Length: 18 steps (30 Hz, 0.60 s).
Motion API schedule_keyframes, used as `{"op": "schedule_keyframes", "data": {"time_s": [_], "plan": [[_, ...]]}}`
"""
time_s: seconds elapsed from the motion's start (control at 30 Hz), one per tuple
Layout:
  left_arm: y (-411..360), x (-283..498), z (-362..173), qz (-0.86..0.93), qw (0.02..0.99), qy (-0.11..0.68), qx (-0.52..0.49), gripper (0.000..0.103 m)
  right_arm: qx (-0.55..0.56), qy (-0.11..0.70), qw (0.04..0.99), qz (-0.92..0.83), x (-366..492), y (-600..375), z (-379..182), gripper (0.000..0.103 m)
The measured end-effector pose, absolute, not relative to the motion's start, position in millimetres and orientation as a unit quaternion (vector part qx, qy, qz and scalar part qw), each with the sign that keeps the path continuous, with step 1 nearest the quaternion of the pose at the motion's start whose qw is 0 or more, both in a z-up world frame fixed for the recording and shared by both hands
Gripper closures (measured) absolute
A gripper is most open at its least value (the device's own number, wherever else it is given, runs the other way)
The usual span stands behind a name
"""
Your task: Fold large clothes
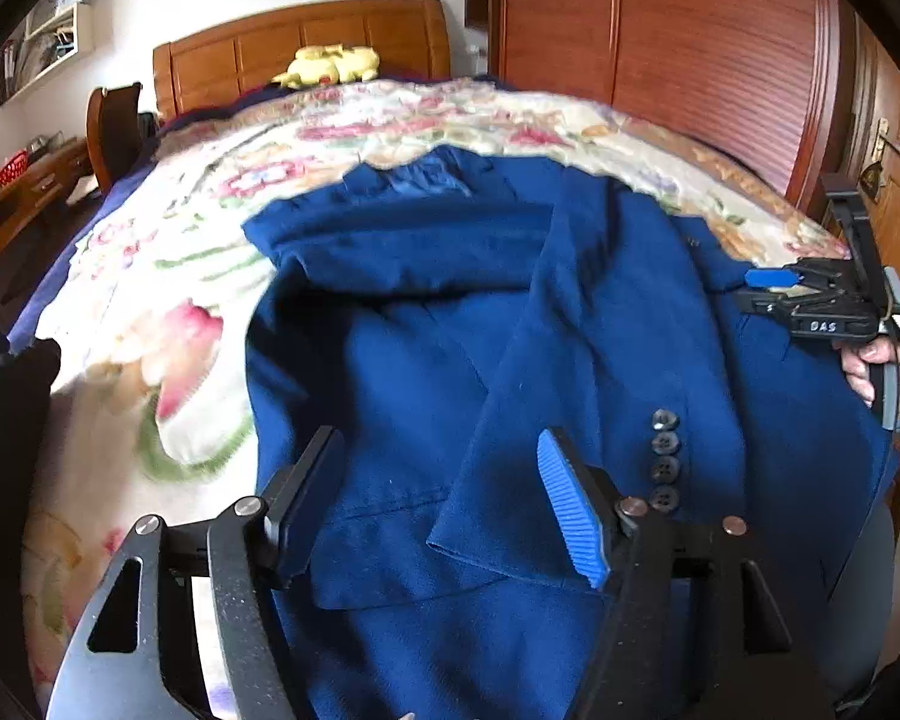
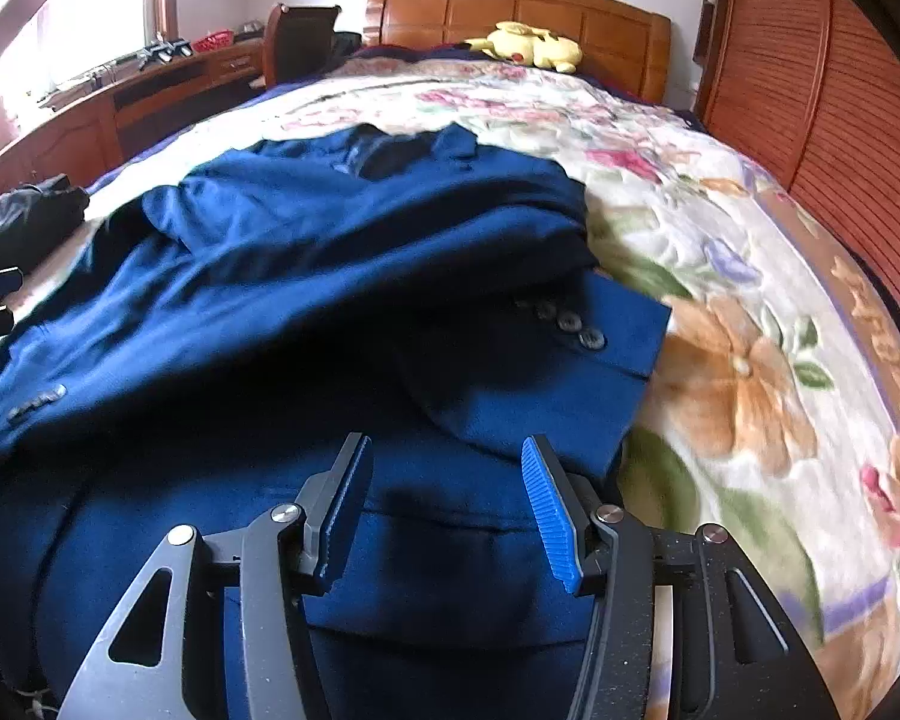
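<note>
Your left gripper (image 1: 438,498) and right gripper (image 2: 444,507) both gape, gripping nothing, angled down over one navy blue wool jacket (image 1: 462,324) lying on the floral quilted bedspread (image 2: 720,252).

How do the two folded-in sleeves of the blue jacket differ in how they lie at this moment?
The sleeve with the cuff near the floral blanket side, the right sleeve, lies across the blue jacket with its cuff end squared off and its four buttons facing up in a clear row. The left sleeve lies nearer the jacket's other edge, and its buttons show only edge-on and blurred. Both are the same blue and folded over the jacket body.
</note>
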<state>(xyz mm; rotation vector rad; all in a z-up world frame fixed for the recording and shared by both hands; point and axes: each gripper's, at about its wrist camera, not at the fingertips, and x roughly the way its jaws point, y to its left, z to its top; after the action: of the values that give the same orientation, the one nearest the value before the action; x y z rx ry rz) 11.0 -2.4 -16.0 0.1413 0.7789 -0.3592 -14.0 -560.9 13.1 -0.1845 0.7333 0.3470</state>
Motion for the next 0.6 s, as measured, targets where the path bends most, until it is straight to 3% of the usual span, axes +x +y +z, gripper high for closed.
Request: {"op": "schedule_keyframes", "data": {"time_s": [0.6], "plan": [[-16.8, 12.4, -36.8, -0.181, 0.893, 0.407, 0.068, 0.035, -0.084, 0.367, 0.913, 0.159, -7.4, -553.6, -4.3, 0.049]]}}
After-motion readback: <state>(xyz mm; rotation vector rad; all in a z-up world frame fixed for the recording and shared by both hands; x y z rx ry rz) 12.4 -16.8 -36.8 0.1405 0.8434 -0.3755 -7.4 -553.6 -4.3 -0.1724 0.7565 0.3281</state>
